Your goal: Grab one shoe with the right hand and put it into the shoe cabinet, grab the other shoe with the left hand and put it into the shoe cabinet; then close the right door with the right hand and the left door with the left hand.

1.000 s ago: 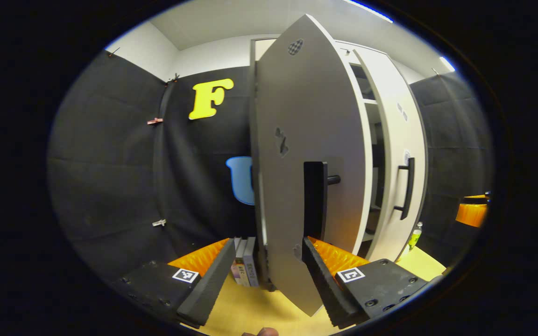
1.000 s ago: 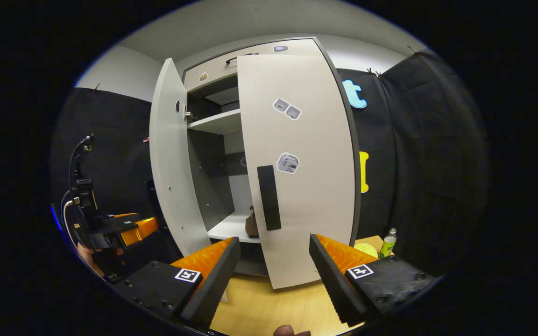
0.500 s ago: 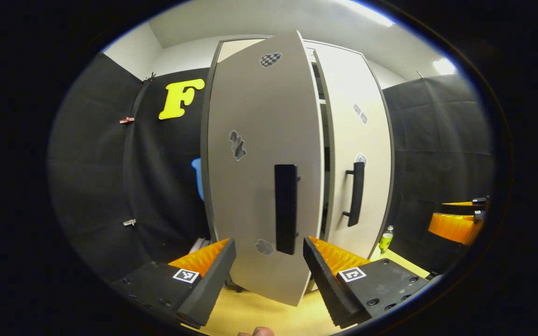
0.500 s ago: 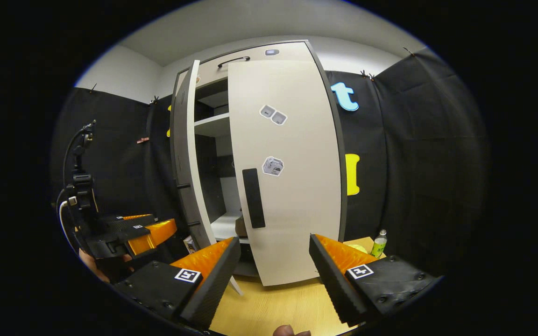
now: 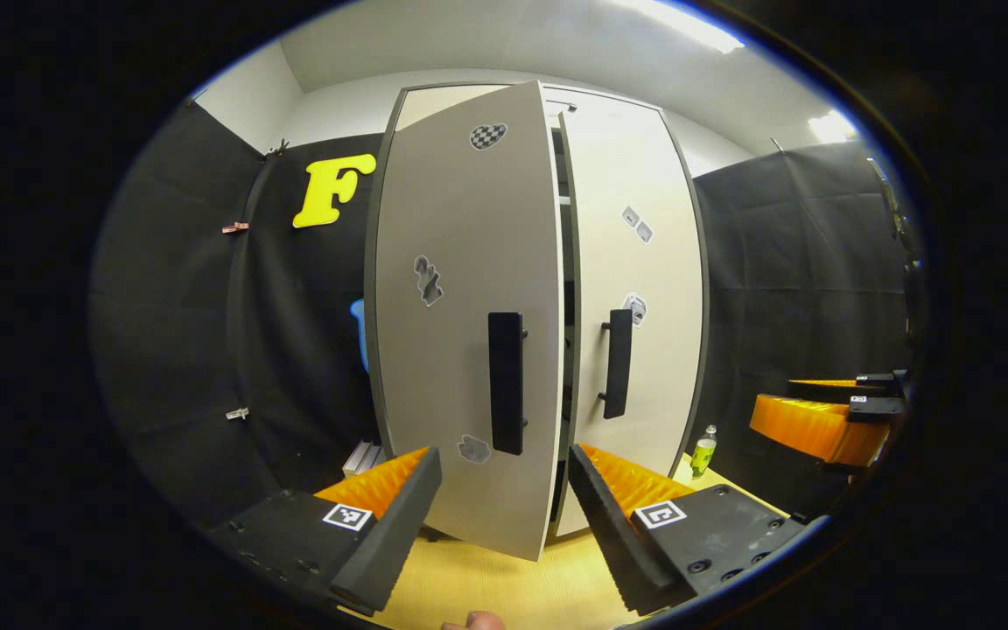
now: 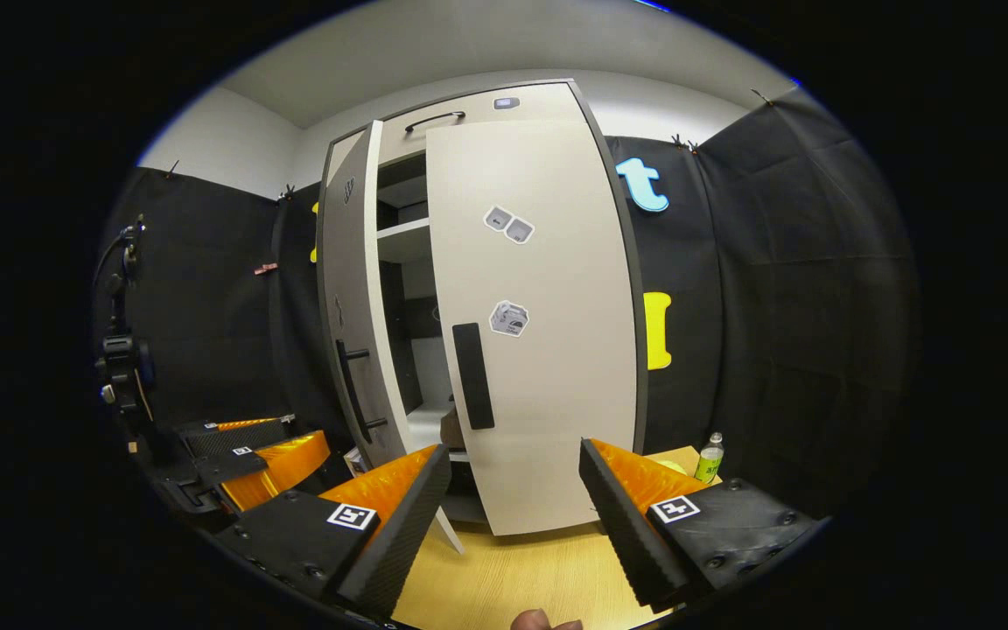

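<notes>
Doors (image 5: 460,332) looked stiff and hinged, best pushed near the handle (image 5: 505,382); both grippers (image 5: 500,516) (image 6: 513,516) hung released, empty.

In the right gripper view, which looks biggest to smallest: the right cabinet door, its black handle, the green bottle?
1. Right cabinet door, far the largest.
2. Black handle.
3. Green bottle, smallest, though it stands off to the side, so distance may skew this.

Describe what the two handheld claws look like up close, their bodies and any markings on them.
Each claw, the left claw and the right claw, has two wedge-shaped fingers with ridged, sawtooth-like inner faces. Behind each finger sits a flat black plate fastened with dark screws, bearing a small square black-and-white marker tag. A fingertip of the holding hand peeks in at the bottom edge.
</notes>
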A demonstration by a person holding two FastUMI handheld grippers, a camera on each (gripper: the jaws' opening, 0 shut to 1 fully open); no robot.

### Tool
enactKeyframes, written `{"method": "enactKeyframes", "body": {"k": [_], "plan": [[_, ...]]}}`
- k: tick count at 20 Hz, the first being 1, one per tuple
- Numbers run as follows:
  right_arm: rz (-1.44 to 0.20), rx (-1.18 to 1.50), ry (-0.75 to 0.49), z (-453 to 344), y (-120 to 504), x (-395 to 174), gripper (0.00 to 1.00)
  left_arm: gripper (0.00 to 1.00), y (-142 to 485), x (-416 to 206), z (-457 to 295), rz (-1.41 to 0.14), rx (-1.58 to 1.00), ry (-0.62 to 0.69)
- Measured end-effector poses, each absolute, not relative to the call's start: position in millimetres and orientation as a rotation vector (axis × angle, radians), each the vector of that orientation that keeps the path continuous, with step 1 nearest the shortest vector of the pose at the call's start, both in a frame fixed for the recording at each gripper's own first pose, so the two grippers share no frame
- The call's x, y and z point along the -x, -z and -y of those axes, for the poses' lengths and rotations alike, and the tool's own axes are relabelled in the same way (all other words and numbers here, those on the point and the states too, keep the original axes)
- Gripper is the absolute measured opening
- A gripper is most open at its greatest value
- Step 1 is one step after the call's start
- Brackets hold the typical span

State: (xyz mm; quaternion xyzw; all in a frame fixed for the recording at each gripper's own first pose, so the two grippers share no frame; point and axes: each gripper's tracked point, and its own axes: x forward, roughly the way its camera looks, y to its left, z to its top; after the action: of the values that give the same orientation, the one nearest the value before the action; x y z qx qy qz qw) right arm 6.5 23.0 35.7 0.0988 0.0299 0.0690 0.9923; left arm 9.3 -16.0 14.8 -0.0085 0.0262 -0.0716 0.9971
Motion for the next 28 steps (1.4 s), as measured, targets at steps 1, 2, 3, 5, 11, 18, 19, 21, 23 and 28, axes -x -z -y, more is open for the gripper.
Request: {"method": "enactKeyframes", "body": {"k": [1,2,3,5,11,18,19,21,23,28], "plan": [[-0.058,-0.197,-0.134,-23,-36,-7,0.98,0.93,-15,-6,15,-0.052,0.021,0.135],[-0.056,-0.194,-0.128,-22,-36,-7,0.98,0.93,-15,-3,13,-0.049,0.023,0.126],[-0.056,-0.190,-0.121,-22,-35,-7,0.98,0.93,-15,-2,12,-0.050,0.025,0.119],[-0.060,-0.183,-0.109,-21,-33,-8,0.98,0.93,-11,2,10,-0.052,0.031,0.106],[-0.056,-0.156,-0.099,-22,-31,-10,0.98,0.93,-12,10,7,-0.044,0.055,0.096],[-0.057,-0.137,-0.107,-24,-28,-10,0.98,0.94,-15,16,8,-0.037,0.049,0.104],[-0.057,-0.135,-0.108,-25,-28,-10,0.98,0.94,-14,16,8,-0.038,0.046,0.104],[-0.056,-0.134,-0.108,-25,-28,-10,0.98,0.94,-13,17,8,-0.039,0.041,0.102],[-0.056,-0.136,-0.108,-24,-29,-10,0.98,0.94,-12,17,10,-0.040,0.042,0.105],[-0.061,-0.137,-0.108,-24,-27,-11,0.98,0.93,-11,18,15,-0.048,0.038,0.119]]}}
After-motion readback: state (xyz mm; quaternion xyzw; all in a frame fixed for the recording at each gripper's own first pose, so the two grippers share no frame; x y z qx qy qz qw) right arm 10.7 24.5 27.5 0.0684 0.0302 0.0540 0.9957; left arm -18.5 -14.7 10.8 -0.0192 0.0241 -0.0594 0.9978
